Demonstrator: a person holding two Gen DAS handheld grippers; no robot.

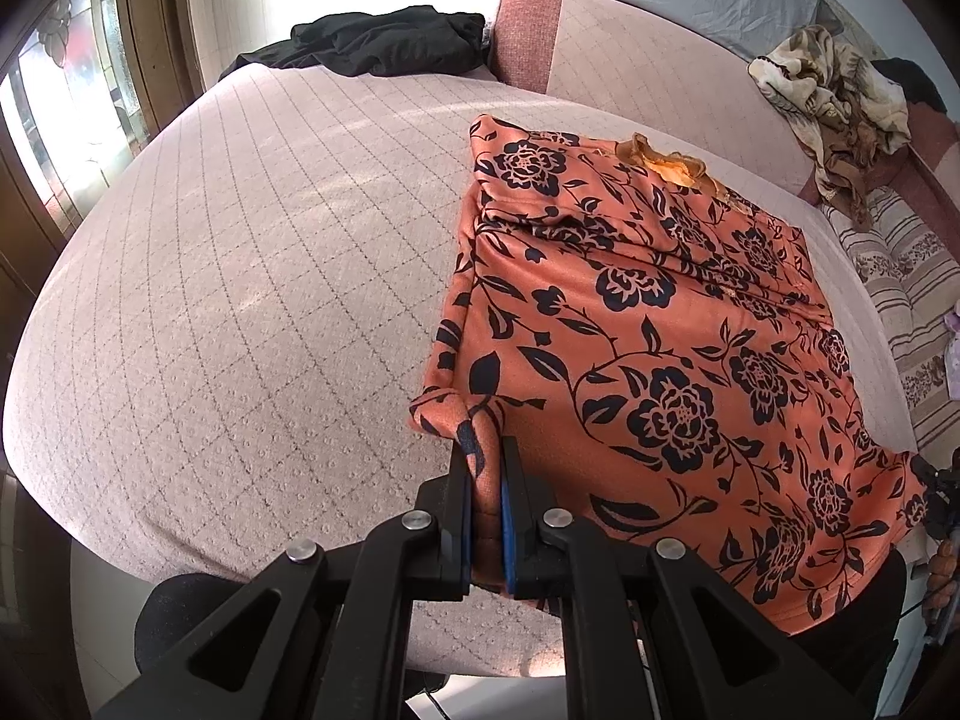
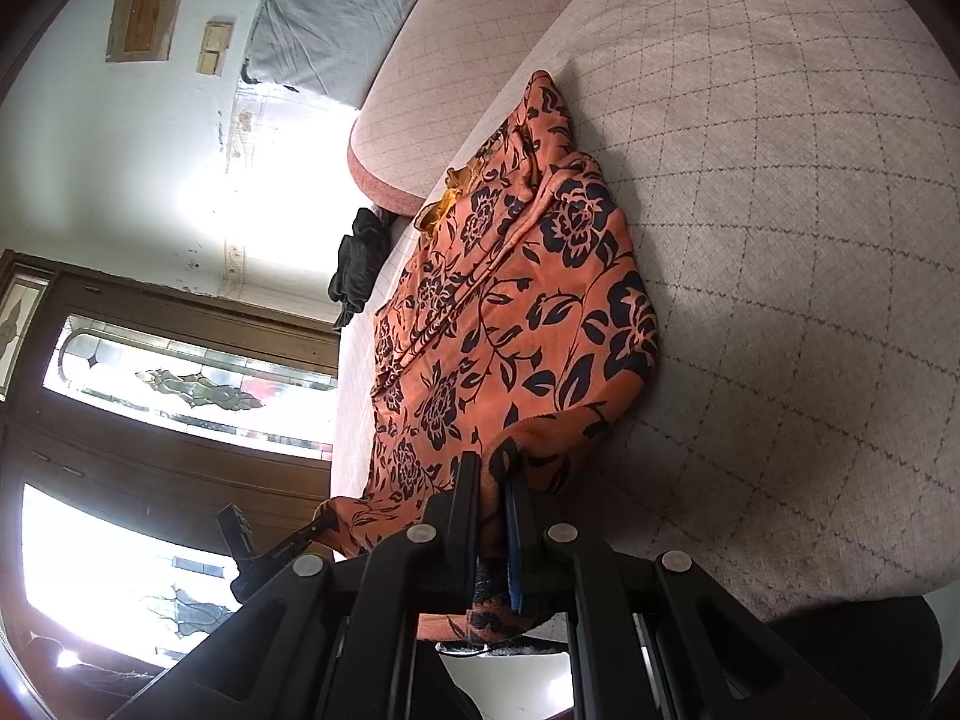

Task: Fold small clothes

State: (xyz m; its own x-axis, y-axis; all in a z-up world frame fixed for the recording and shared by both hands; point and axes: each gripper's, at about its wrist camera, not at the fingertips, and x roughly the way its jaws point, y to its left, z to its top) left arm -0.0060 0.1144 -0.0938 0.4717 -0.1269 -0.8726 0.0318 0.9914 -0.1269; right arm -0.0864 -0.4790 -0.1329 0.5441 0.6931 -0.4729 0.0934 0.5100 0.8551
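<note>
An orange garment with a dark floral print (image 1: pixel 648 324) lies on the pale quilted bed cover (image 1: pixel 240 276), its sleeves folded in and its collar at the far end. My left gripper (image 1: pixel 485 450) is shut on the garment's near left hem corner. In the right wrist view the same garment (image 2: pixel 510 312) stretches away from me, and my right gripper (image 2: pixel 493 468) is shut on its near right hem corner. The left gripper (image 2: pixel 300 540) shows at the lower left there, holding the other corner. The right gripper (image 1: pixel 936 492) shows at the right edge of the left wrist view.
A black garment (image 1: pixel 384 42) lies at the far end of the bed, also in the right wrist view (image 2: pixel 360 264). A pink headboard cushion (image 1: pixel 528 30) stands behind it. A beige patterned cloth (image 1: pixel 834 90) and striped bedding (image 1: pixel 900 282) lie to the right. A wooden glazed door (image 2: pixel 180 372) stands nearby.
</note>
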